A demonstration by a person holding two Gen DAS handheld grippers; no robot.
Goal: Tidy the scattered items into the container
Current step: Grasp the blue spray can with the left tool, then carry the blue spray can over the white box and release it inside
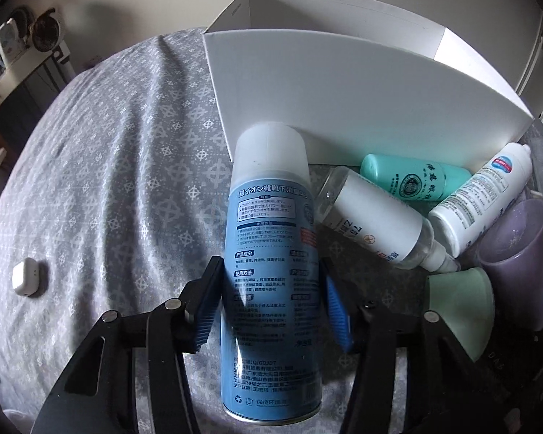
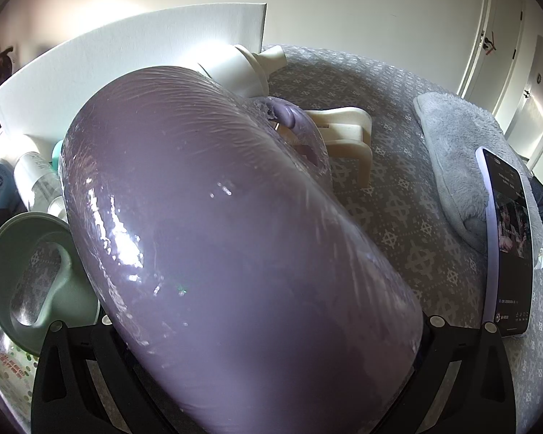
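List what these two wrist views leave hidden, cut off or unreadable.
- Inside of the white box: left wrist view, hidden by its front wall.
- Right hand-held gripper fingertips: right wrist view, covered by the purple cup.
- Small print on the blue spray can: left wrist view, too fine to read.
- Phone screen: right wrist view, steeply angled and distorted near the edge.

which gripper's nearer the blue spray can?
Left. The left gripper has its fingers around the blue spray can; the right gripper holds the purple cup beside it.

home bedroom, patterned grey bedsheet, plush slipper, doors
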